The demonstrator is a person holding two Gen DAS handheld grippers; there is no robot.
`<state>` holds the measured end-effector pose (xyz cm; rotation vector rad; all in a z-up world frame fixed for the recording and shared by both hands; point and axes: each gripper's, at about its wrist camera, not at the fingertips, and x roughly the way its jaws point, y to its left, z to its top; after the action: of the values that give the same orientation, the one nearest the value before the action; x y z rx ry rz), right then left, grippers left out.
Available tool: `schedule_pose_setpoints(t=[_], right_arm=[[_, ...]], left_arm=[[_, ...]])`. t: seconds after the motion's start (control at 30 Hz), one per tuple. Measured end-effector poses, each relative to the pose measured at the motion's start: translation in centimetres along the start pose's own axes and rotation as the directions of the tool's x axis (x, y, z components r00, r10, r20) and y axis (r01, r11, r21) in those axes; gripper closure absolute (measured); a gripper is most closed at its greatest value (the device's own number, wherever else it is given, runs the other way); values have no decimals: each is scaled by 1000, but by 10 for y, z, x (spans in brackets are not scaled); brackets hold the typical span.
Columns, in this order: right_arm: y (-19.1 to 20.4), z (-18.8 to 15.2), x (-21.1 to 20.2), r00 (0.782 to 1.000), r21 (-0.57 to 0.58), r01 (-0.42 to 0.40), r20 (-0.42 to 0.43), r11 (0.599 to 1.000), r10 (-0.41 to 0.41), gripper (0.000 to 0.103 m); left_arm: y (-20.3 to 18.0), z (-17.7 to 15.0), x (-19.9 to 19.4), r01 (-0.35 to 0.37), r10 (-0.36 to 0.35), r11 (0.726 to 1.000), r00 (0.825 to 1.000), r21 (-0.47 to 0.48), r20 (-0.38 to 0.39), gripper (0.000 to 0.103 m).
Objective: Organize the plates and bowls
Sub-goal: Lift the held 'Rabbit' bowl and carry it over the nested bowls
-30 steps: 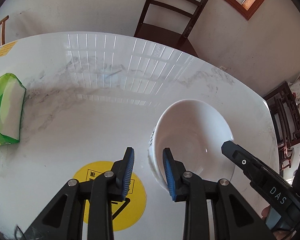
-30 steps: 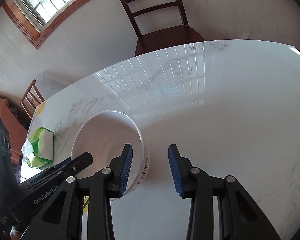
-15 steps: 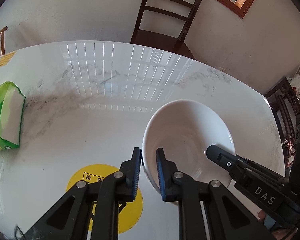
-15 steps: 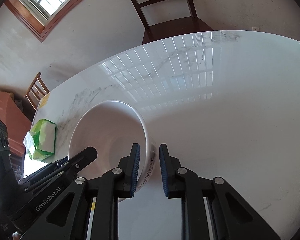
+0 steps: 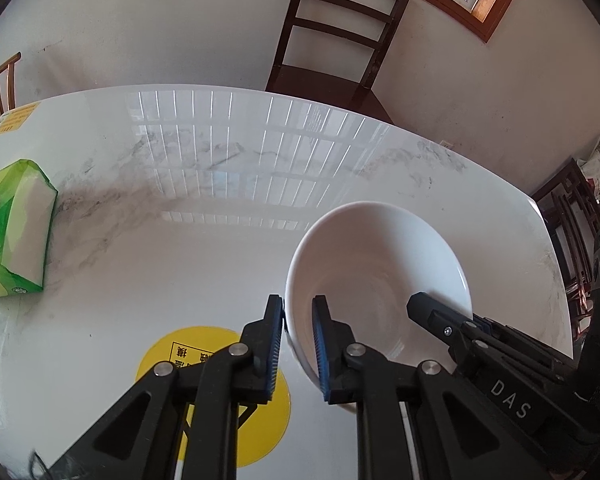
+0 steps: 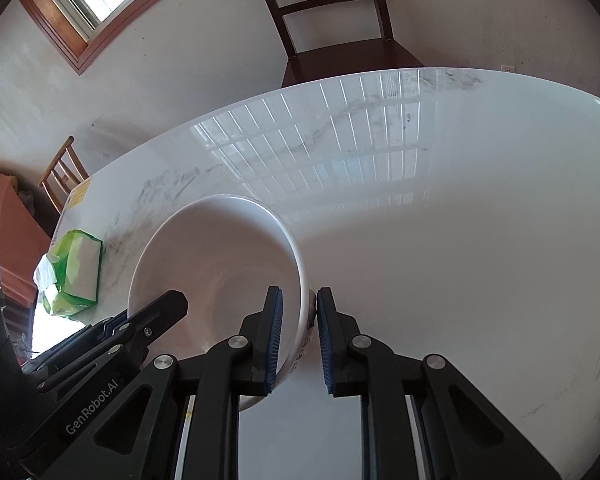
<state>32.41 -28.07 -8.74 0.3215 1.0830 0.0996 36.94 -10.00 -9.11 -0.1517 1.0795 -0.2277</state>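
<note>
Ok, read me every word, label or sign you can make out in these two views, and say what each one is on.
"DAS": on the right gripper, seen from the left wrist.
"GenRobot.AI": on the left gripper, seen from the right wrist.
Yellow round sticker on the table: black characters in a box, too blurred to read.
Bowl: dark lettering on its outer wall, mostly hidden, unreadable.
Yellow label at the table's far corner: too small to read.
Green tissue pack: print unreadable.

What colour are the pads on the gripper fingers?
Blue, ribbed pads on black fingers; clearest in the left wrist view.
</note>
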Motion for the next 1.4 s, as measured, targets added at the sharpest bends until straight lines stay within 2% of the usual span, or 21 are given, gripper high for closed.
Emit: schedule_pose_setpoints(t=[0.23,0.43,0.93,1.4], right_arm=[[6,-3,2,1000,-8,0,10,1000,0,89],[10,-5,0,1000,-23,1,15,1000,-1,90],[15,-5,-15,999,-41,2,46,999,0,90],[17,-14,-26,1000,-48,14,28,999,-12,89]], left_arm=[[-1,-6,-6,-50,49,998,998,33,31,90],[3,-6,-12,-59,57,998,997,37,46,92],[4,-6,-20,-52,50,998,998,39,43,92],[2,-12,-32,-33,32,999,999,38,22,92]])
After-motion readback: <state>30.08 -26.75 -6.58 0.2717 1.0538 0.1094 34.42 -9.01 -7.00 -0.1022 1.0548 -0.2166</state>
